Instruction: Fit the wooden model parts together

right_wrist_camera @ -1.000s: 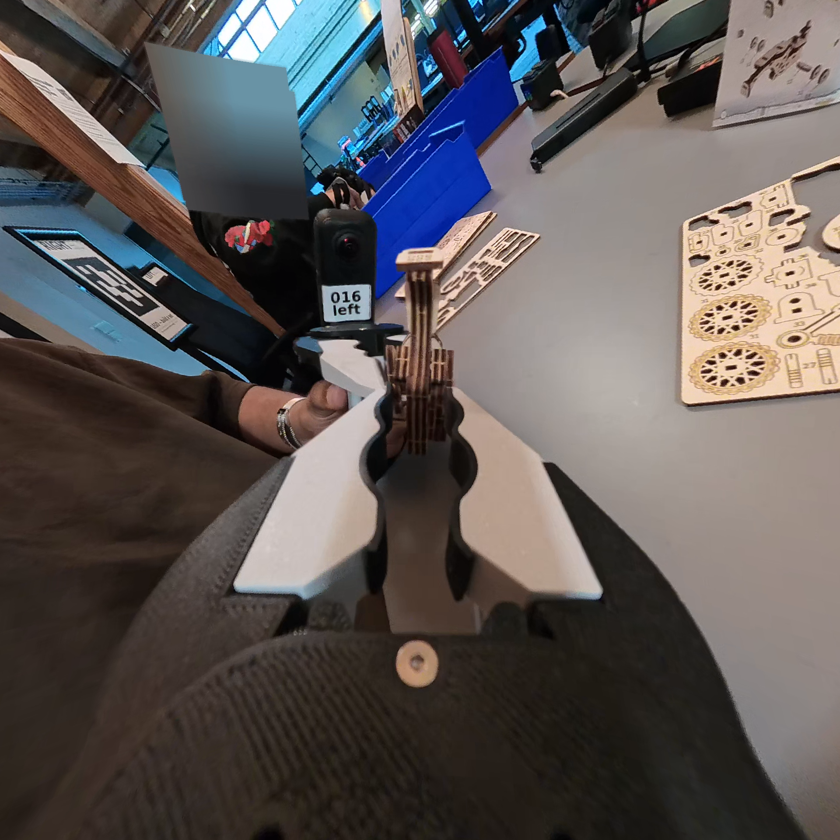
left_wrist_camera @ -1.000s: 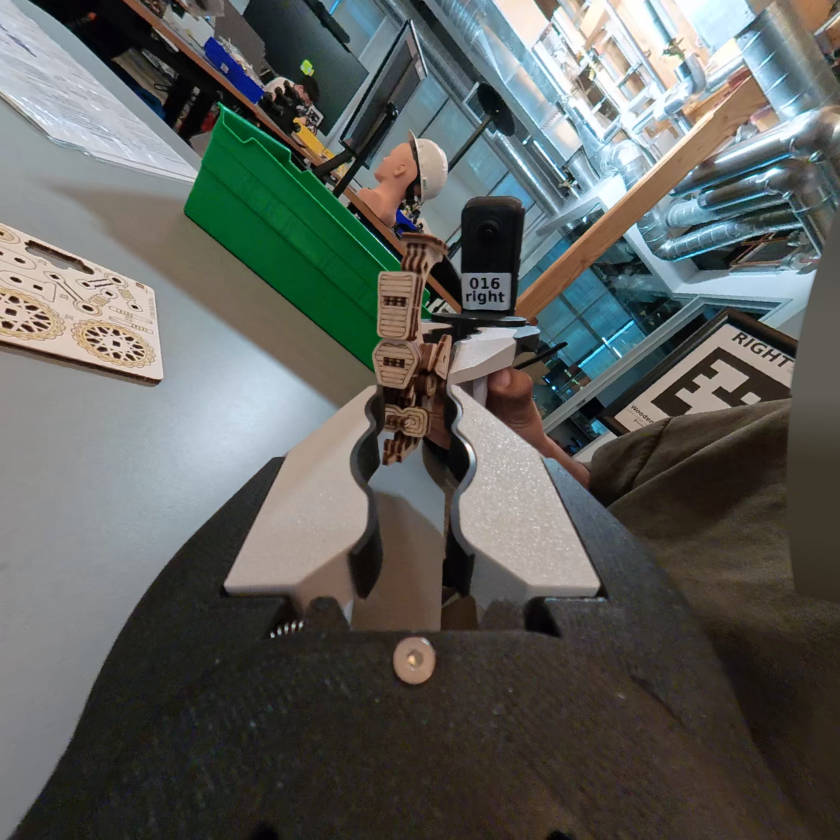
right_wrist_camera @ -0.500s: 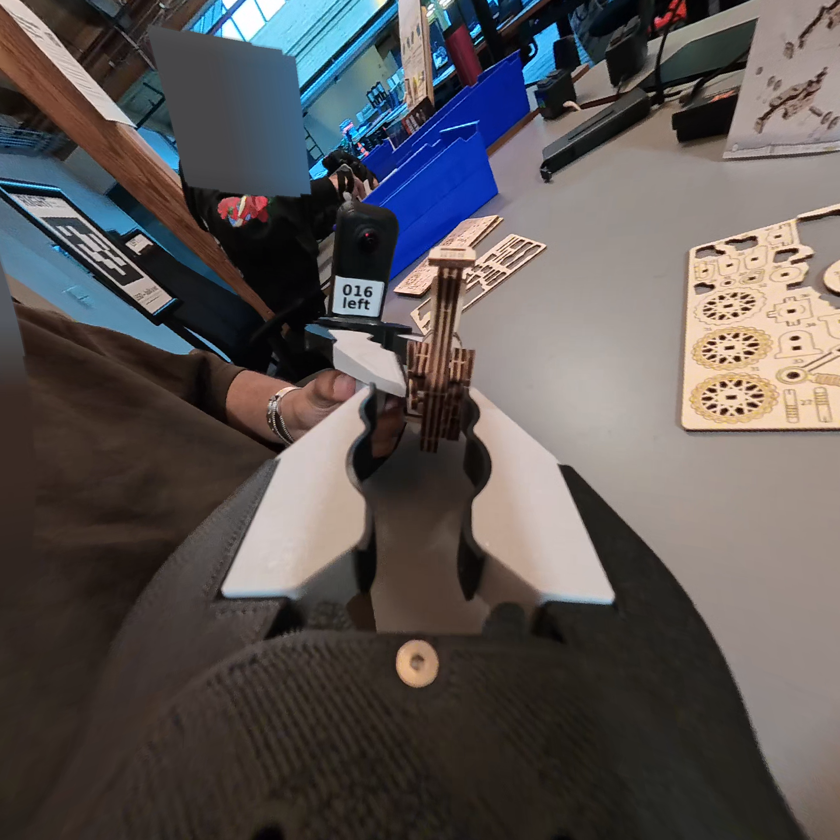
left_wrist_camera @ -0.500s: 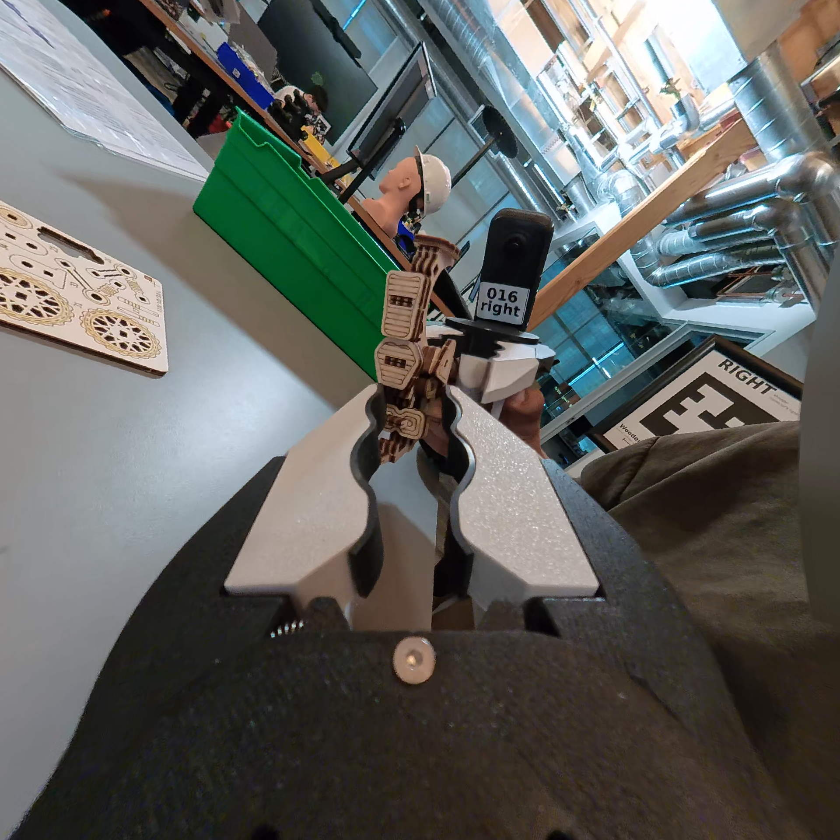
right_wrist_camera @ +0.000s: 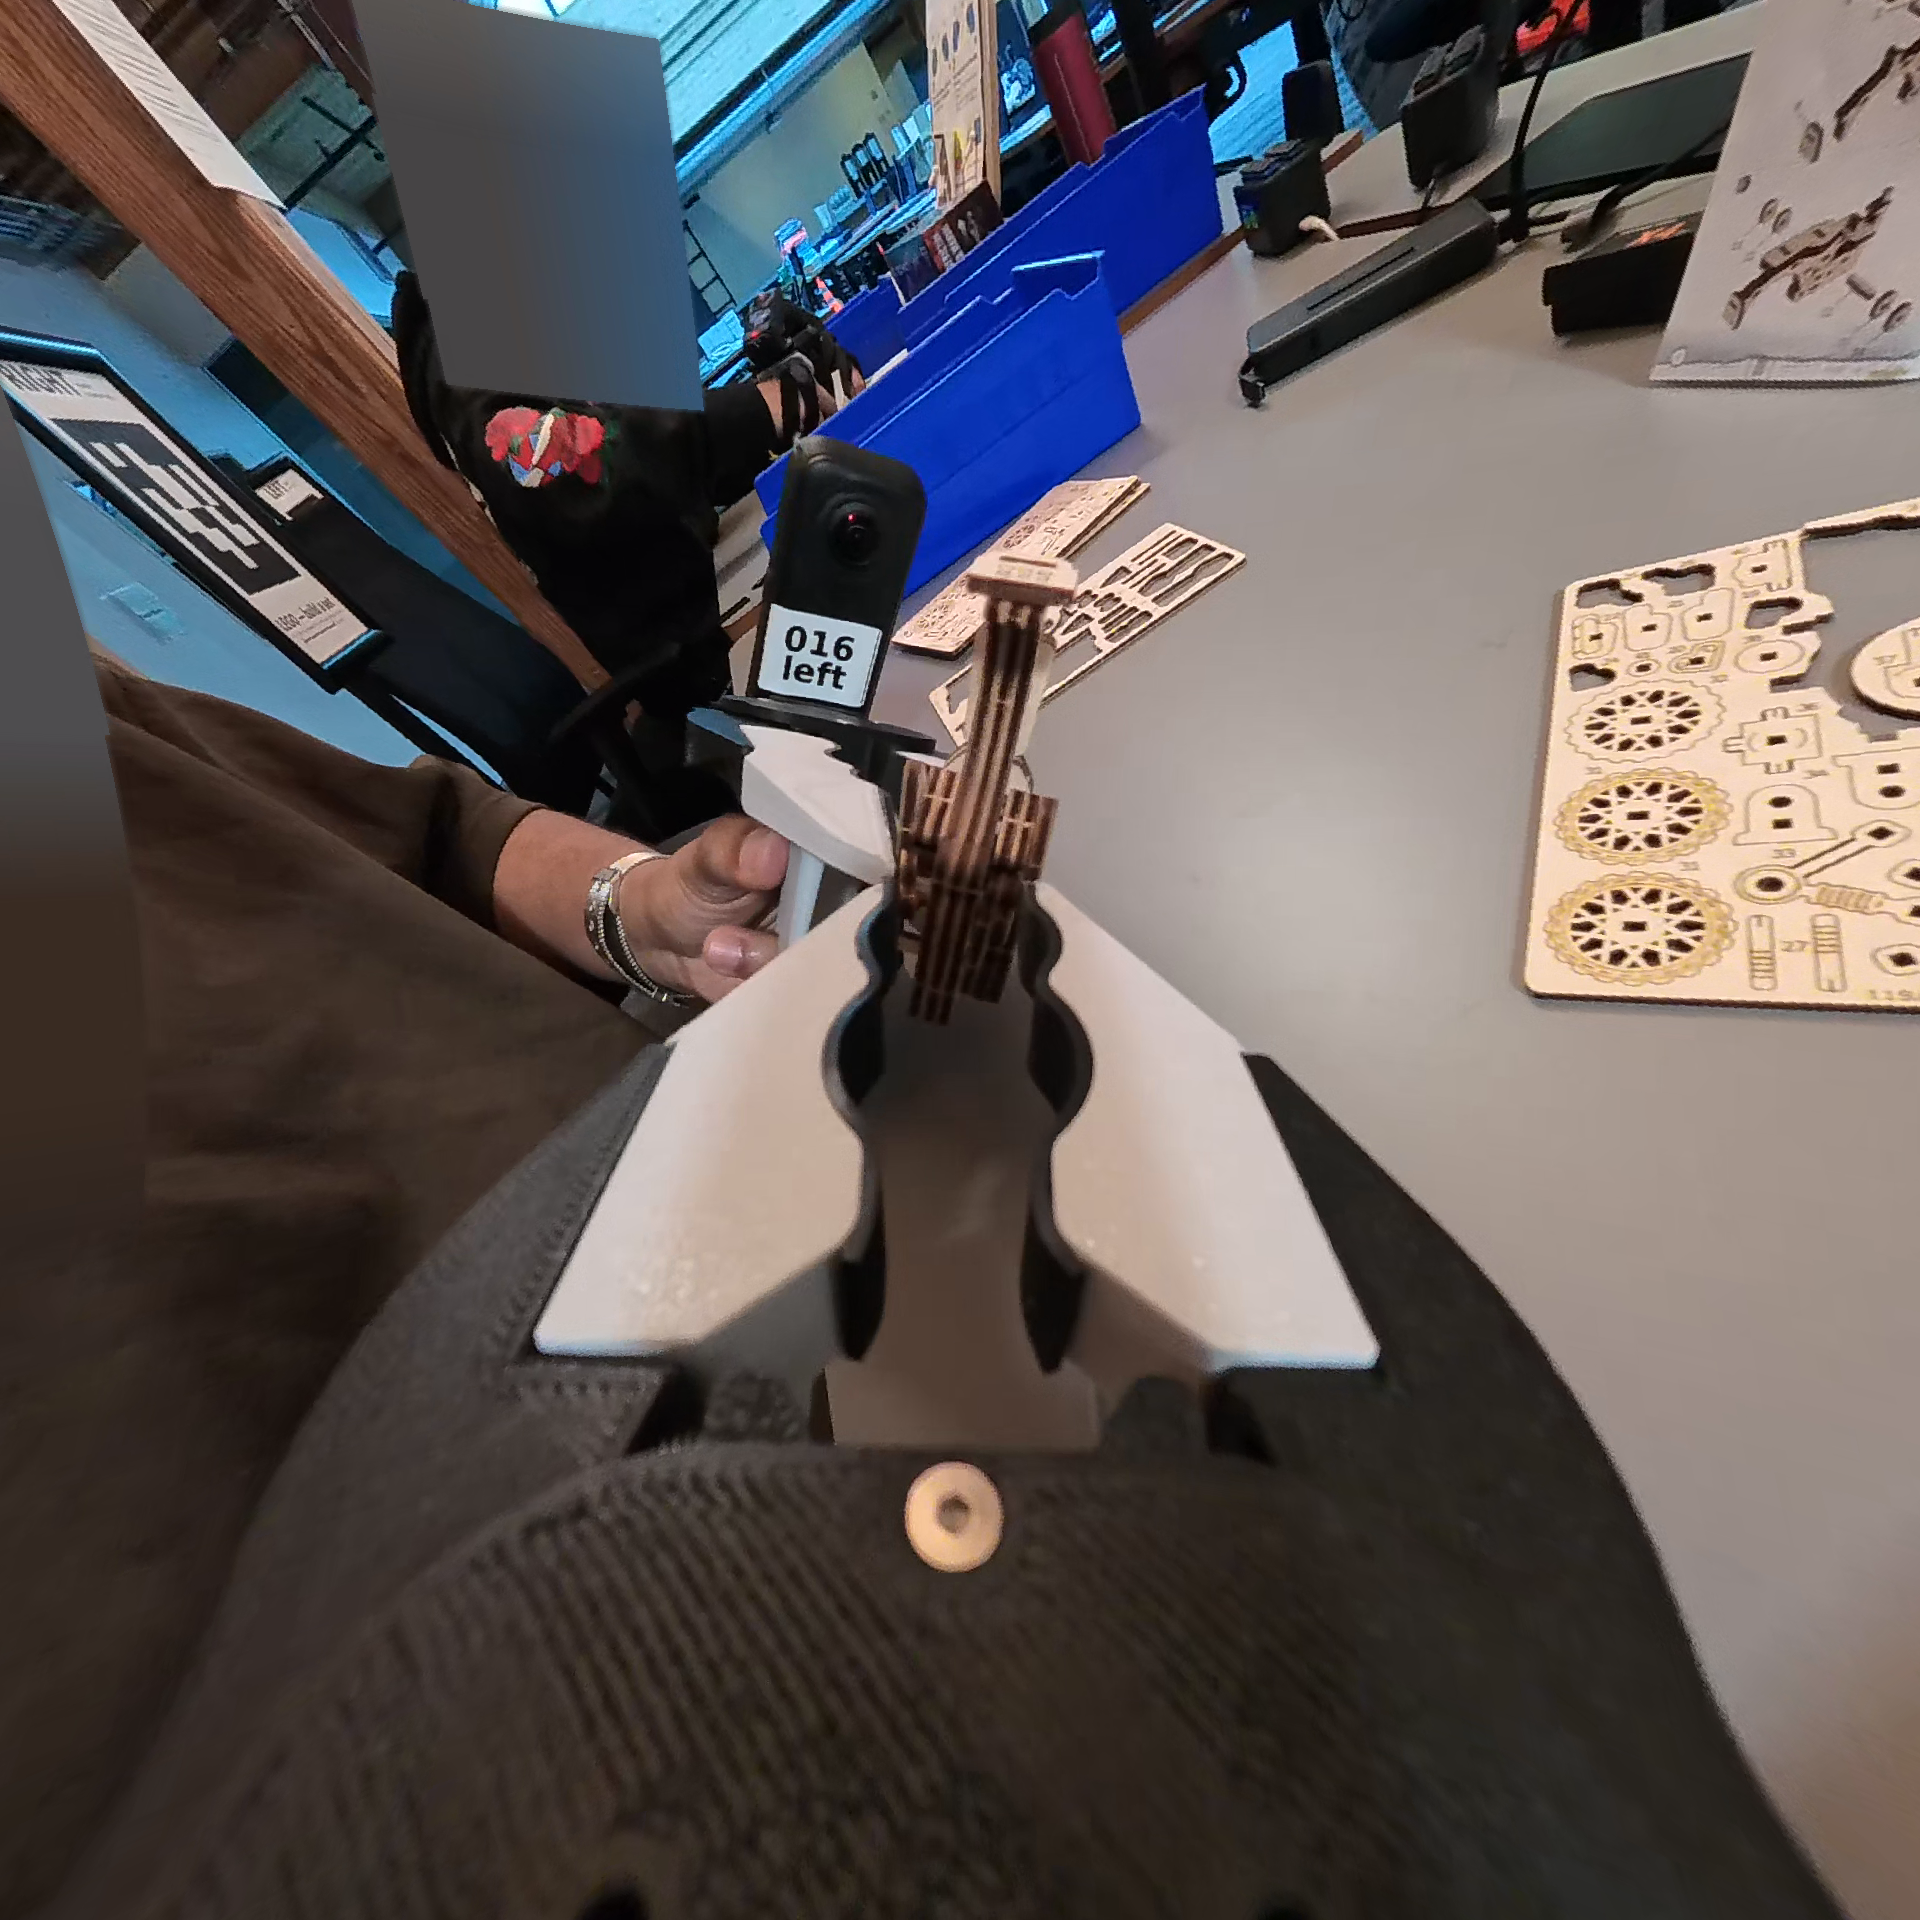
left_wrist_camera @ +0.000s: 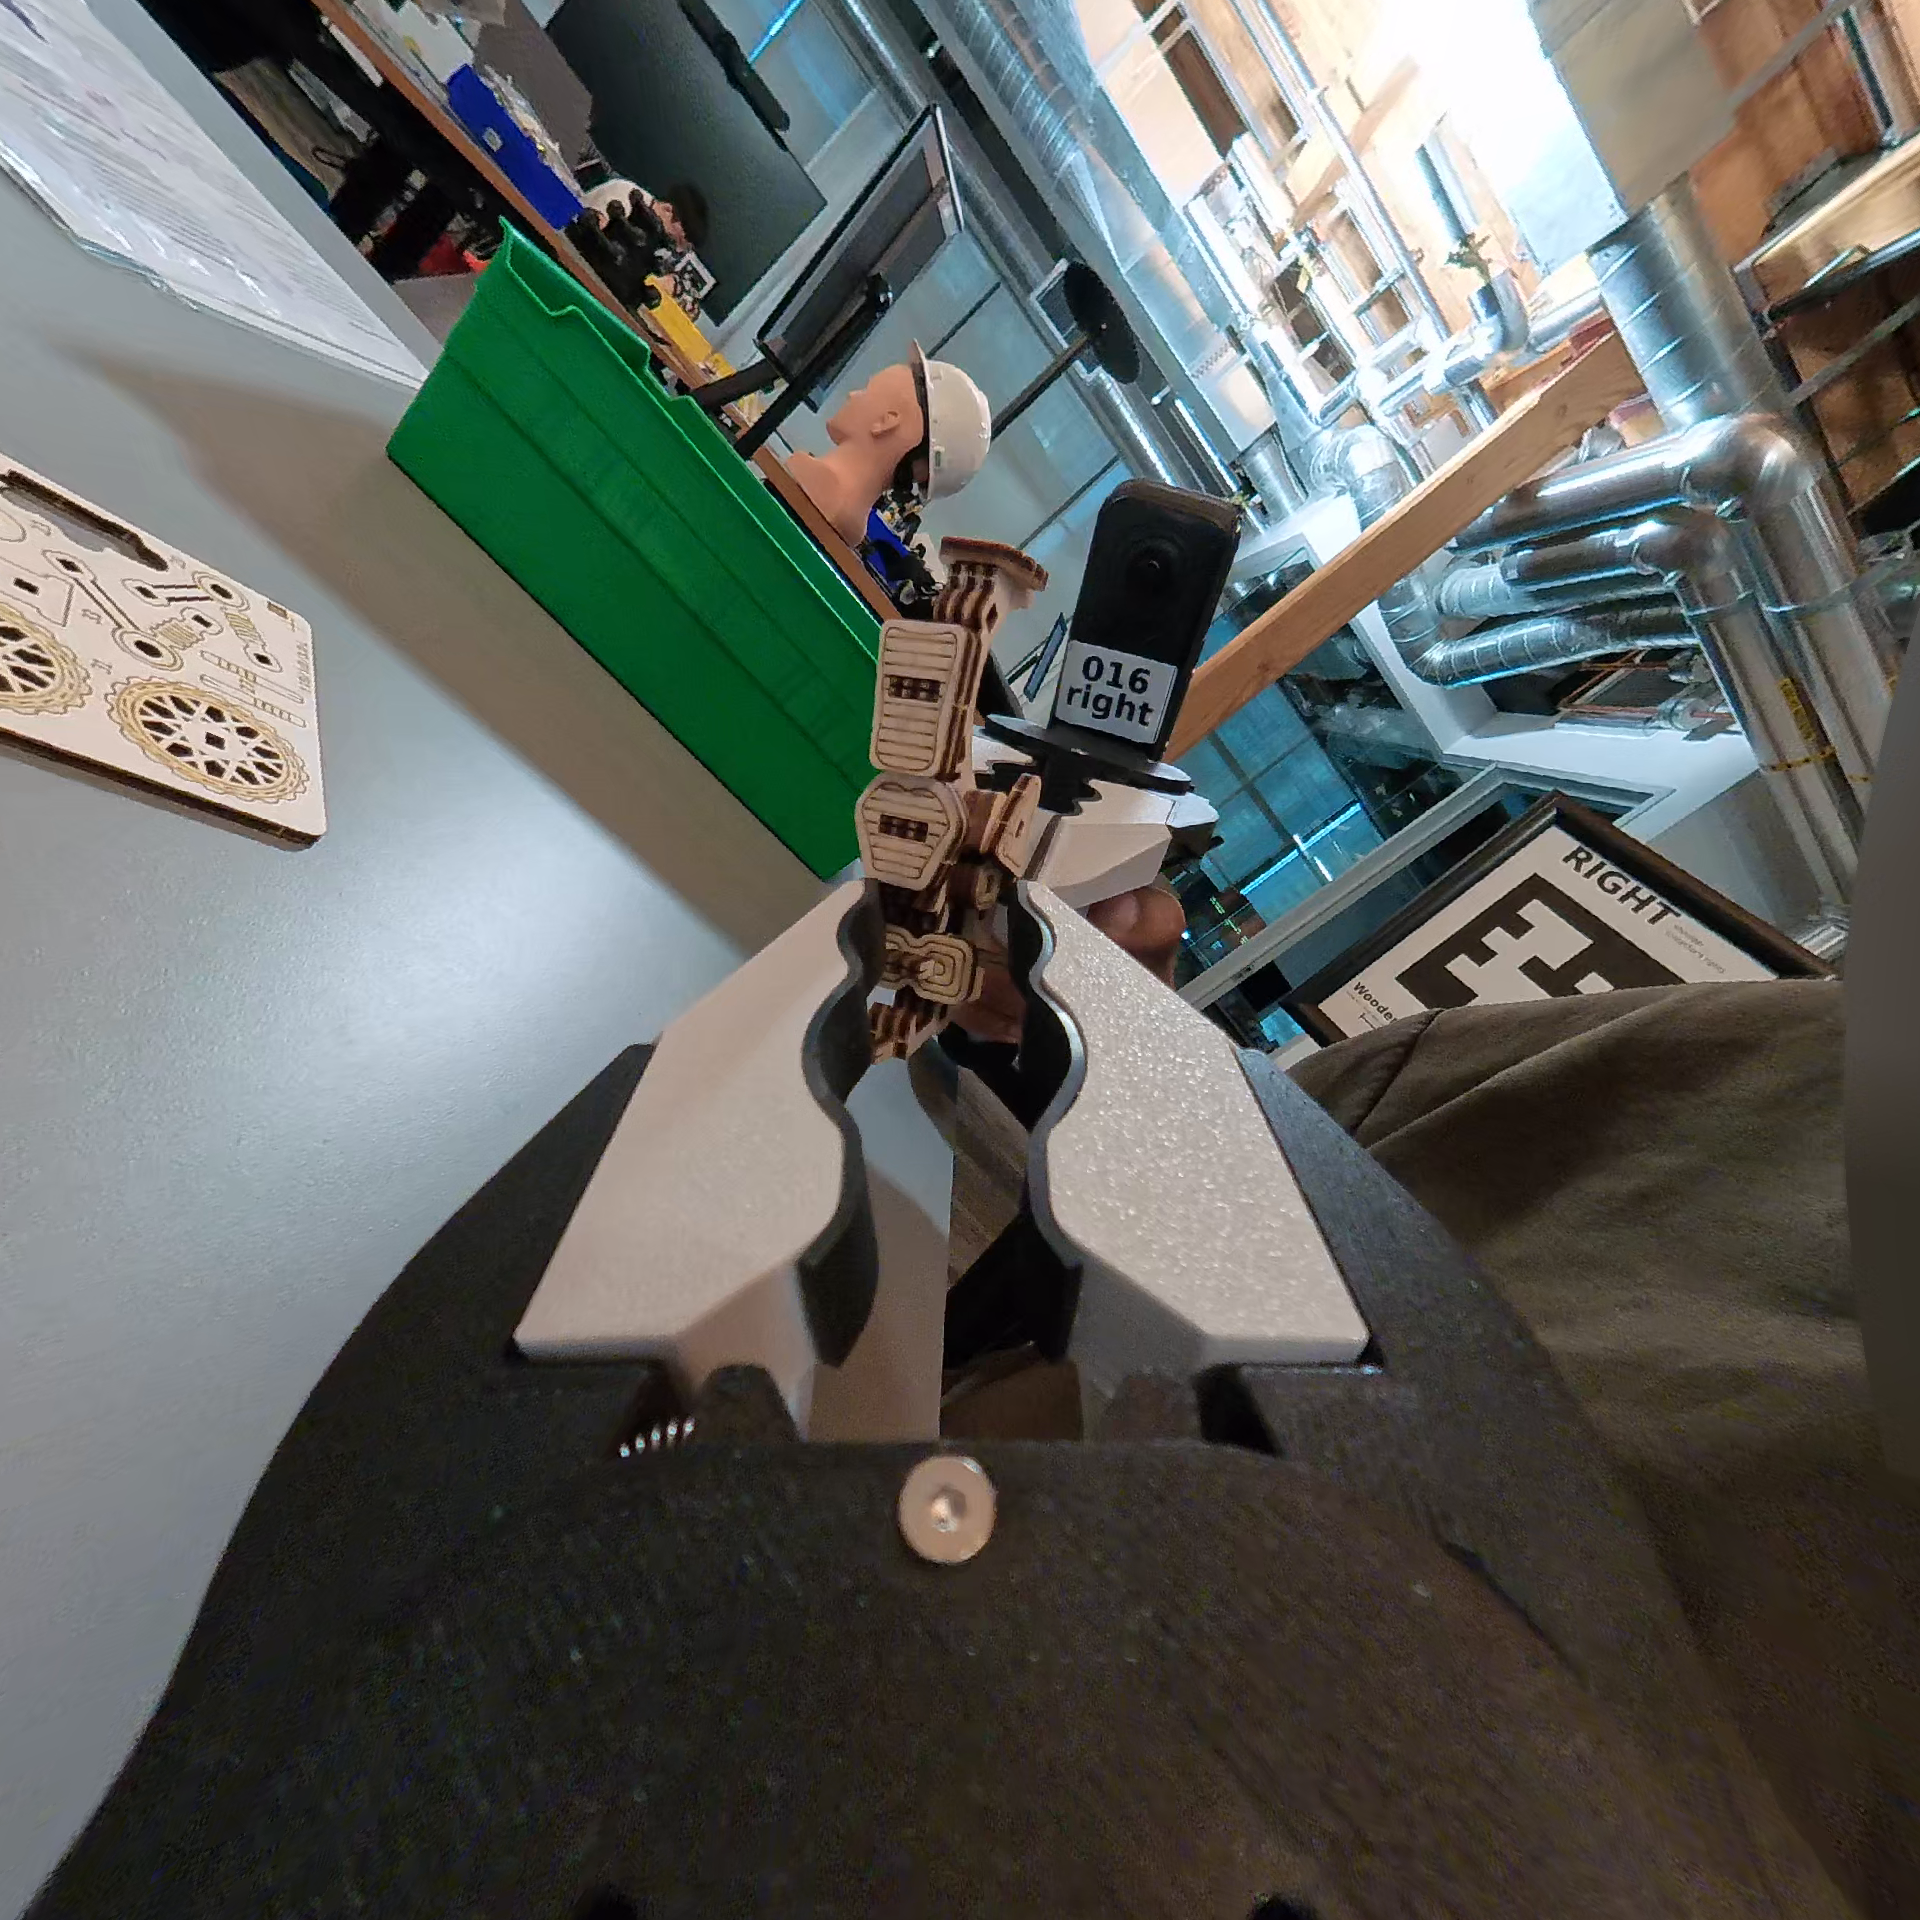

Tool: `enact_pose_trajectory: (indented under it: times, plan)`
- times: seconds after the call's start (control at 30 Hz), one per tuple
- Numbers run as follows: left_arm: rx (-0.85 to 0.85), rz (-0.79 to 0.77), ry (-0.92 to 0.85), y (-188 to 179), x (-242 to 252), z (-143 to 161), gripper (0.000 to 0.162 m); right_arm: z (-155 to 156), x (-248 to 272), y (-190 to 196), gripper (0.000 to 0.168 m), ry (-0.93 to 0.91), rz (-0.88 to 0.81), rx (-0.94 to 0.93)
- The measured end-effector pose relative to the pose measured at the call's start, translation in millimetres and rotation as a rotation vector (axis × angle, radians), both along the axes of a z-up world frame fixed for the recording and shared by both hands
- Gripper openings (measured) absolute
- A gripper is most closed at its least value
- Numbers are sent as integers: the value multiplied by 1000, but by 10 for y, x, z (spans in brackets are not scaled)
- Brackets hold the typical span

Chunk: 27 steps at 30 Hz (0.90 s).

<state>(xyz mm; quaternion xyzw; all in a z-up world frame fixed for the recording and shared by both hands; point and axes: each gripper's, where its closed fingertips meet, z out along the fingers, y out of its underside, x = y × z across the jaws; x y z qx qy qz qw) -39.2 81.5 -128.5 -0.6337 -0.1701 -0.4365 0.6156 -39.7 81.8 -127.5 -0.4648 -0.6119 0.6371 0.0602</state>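
Both pairs of jaws are drawn in around one object: the layered, laser-cut wooden model assembly, which stands raised above the grey table. Seen from the left wrist view, the left gripper has its white, wavy-edged fingers narrowed to a small gap, and the lower end of the assembly sits between their tips, pressed against the left one. Contact with the right fingertip is hidden by the wood, but the part hangs clear of the table in that grip. From the right wrist view, the right gripper closes its own white fingers on the same wooden stack from the opposite side, with the tips against the stack's wide slatted block and its narrow neck rising up and away.

Each view shows the other tool just beyond the model, with a black camera standing on it and a bare hand wrapped round the handle.

On the table to the left in the left wrist view lies a flat pale plywood sheet of cut-out gear shapes, well apart from the grippers. Farther back along the table edge stands a green plastic bin. In the right wrist view, a blue plastic bin sits at the far side, with thinner fretwork sheets lying just in front of it.
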Motion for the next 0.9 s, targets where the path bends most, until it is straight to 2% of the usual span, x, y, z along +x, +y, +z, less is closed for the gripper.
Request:
enact_pose_trajectory:
  times: [0.9]
  plan:
    - [6,-12,-20,-10,19,27,19,27,21,3,21,-10,21,-33]
